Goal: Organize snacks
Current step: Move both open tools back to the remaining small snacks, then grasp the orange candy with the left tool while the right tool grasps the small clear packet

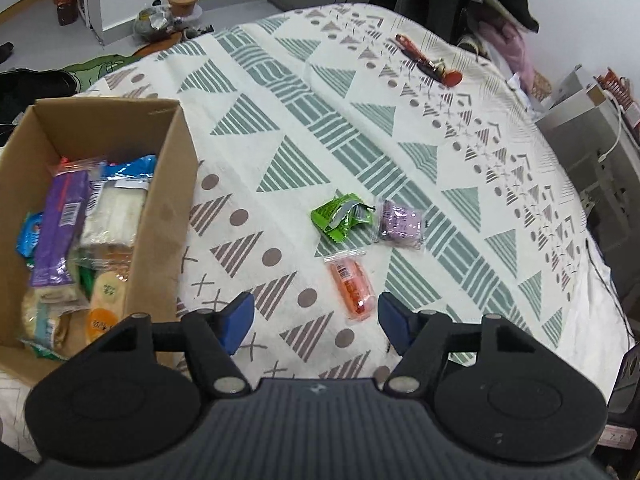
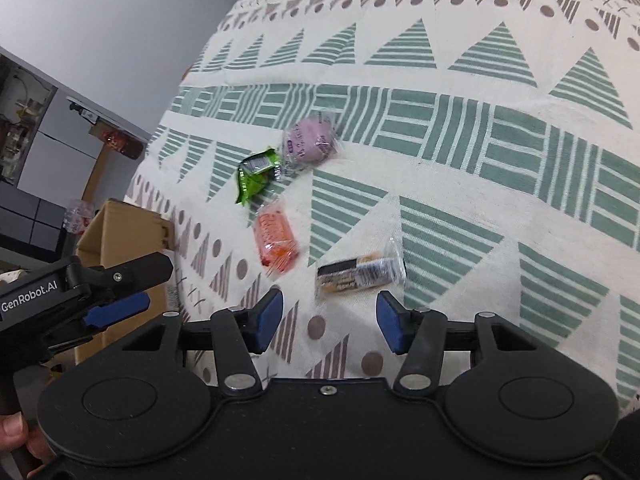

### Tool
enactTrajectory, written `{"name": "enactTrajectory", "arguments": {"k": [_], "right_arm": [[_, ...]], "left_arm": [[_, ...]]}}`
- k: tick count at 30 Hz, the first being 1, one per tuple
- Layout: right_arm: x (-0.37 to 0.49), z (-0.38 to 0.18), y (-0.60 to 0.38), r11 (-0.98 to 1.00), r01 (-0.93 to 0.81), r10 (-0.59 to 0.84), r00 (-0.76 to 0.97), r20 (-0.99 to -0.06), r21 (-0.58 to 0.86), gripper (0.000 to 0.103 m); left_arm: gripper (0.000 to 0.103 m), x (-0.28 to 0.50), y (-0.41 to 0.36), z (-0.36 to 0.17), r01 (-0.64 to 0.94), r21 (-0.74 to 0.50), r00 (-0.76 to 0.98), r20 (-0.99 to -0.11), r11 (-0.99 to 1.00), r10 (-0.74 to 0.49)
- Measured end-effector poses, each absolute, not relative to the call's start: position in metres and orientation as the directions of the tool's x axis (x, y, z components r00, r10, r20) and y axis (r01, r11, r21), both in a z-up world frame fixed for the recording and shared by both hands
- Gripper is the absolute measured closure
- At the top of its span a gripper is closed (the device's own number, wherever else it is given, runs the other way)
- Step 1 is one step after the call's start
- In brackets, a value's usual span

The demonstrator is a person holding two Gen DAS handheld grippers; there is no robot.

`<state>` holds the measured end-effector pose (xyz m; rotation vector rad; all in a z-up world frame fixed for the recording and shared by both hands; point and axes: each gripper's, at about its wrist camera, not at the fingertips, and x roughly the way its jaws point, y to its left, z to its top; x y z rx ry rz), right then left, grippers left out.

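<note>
A cardboard box (image 1: pixel 176 184) at the left holds several wrapped snacks. On the patterned cloth lie an orange snack pack (image 1: pixel 352 284), a green wrapper (image 1: pixel 340 218) and a purple pack (image 1: pixel 398 224). My left gripper (image 1: pixel 316 322) hovers open just short of the orange pack, nothing between its blue pads. In the right wrist view the orange pack (image 2: pixel 276 240), green wrapper (image 2: pixel 256 174), purple pack (image 2: pixel 308 144) and a dark-labelled snack bar (image 2: pixel 358 274) lie ahead. My right gripper (image 2: pixel 330 320) stands open just below the bar. The left gripper (image 2: pixel 116 312) shows beside the box (image 2: pixel 120 232).
A red and black packet (image 1: pixel 428 60) lies at the table's far edge. A chair with dark clothes (image 1: pixel 500 0) stands behind it. Shelves and boxes (image 1: pixel 592 128) stand to the right. Floor clutter (image 1: pixel 168 20) lies beyond the far left. A hand (image 2: pixel 16 436) holds the left gripper's handle.
</note>
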<state>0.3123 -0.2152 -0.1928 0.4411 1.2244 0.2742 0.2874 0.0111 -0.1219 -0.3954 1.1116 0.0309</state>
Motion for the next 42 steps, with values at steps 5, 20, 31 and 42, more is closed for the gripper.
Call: {"name": "enactTrajectory", "arguments": {"k": [5, 20, 31, 42], "right_arm": [[0.326, -0.208, -0.216, 0.888, 0.056, 0.421, 0.302, -0.855, 0.456, 0.051], [0.353, -0.211, -0.227, 0.898, 0.013, 0.416, 0.308, -0.856, 0.440, 0.086], [0.352, -0.204, -0.226, 0.951, -0.039, 0.302, 0.306, -0.903, 0.305, 0.067], [0.342, -0.197, -0.214, 0.949, -0.079, 0.312, 0.336, -0.889, 0.304, 0.084]], "left_arm": [[0.035, 0.304, 0.009, -0.135, -0.226, -0.283, 0.427, -0.889, 0.932, -0.166], [0.035, 0.345, -0.021, -0.167, -0.197, -0.275, 0.369, -0.910, 0.941, -0.189], [0.072, 0.355, -0.047, -0.193, -0.175, -0.142, 0.304, -0.949, 0.974, -0.083], [0.085, 0.343, -0.030, -0.166, -0.169, -0.183, 0.334, -0.935, 0.969, -0.119]]}}
